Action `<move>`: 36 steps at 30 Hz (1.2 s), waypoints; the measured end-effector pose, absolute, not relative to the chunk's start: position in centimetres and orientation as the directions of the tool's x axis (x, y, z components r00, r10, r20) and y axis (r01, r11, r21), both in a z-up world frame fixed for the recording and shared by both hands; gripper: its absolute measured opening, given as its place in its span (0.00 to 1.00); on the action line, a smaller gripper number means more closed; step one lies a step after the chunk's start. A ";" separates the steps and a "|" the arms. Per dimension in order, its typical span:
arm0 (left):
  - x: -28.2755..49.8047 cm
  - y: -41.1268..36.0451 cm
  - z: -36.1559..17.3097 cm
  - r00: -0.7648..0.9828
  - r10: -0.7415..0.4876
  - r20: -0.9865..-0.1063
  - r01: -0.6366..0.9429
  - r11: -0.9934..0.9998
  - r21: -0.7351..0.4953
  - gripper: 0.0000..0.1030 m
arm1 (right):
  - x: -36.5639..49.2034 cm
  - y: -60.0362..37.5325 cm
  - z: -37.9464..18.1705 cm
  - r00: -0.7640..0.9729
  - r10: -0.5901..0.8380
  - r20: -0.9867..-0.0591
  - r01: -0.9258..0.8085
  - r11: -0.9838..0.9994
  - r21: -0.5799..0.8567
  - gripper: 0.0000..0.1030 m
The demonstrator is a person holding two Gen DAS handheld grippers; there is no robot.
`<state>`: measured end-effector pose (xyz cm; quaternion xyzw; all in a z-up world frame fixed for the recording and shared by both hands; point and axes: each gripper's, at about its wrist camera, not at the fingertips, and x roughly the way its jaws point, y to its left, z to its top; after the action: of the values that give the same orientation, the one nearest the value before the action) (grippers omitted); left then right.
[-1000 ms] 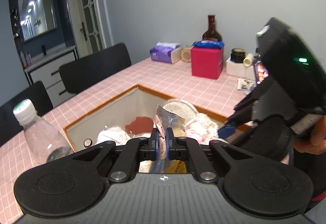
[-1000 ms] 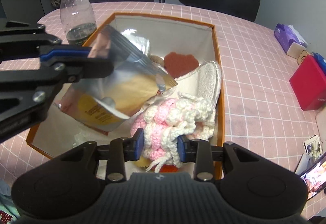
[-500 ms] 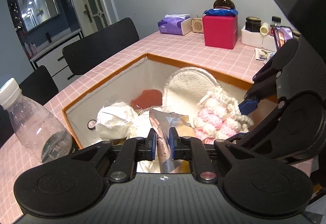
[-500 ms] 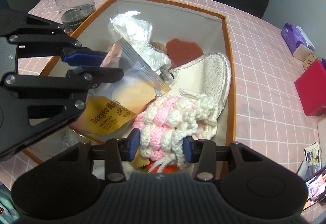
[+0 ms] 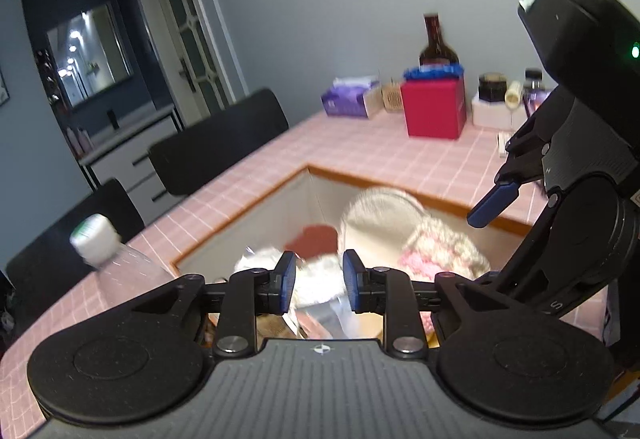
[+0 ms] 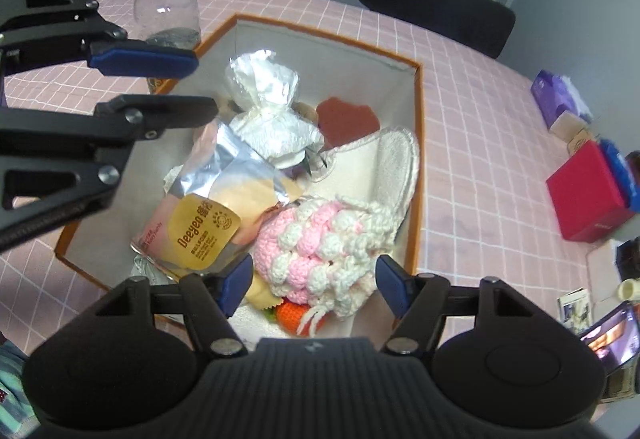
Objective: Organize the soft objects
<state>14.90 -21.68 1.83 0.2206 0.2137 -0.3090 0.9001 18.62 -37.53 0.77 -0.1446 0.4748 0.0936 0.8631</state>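
**Both grippers opening over box**

Right gripper [image 6: 314,285] jaws widening, pads clear of pink-and-white crocheted pouch [image 6: 324,245] lying in orange-rimmed white box [image 6: 417,175]. Left gripper [image 5: 319,283] spreading above silver foil snack pouch [image 6: 212,199], apparently released; left view blurred.

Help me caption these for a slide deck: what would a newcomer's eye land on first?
First the orange-rimmed box on the pink checked tablecloth, crammed with soft things: a pink-and-white crocheted pouch at its near end, a silver Deeyeo packet beside it, a white wrapped bundle behind. Then the left hand-held gripper over the box's left side, nothing between its opening jaws.
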 end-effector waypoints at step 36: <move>4.9 -5.9 -3.4 0.983 -0.013 -0.184 0.036 0.992 0.125 0.81 | 3.3 -24.5 -2.3 0.991 -0.018 -0.135 0.017 1.000 -0.007 0.92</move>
<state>4.89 -5.91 -3.36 0.0639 0.0919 -0.0123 0.9936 3.25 -24.49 -2.32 -0.0027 0.0679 -0.0089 0.9977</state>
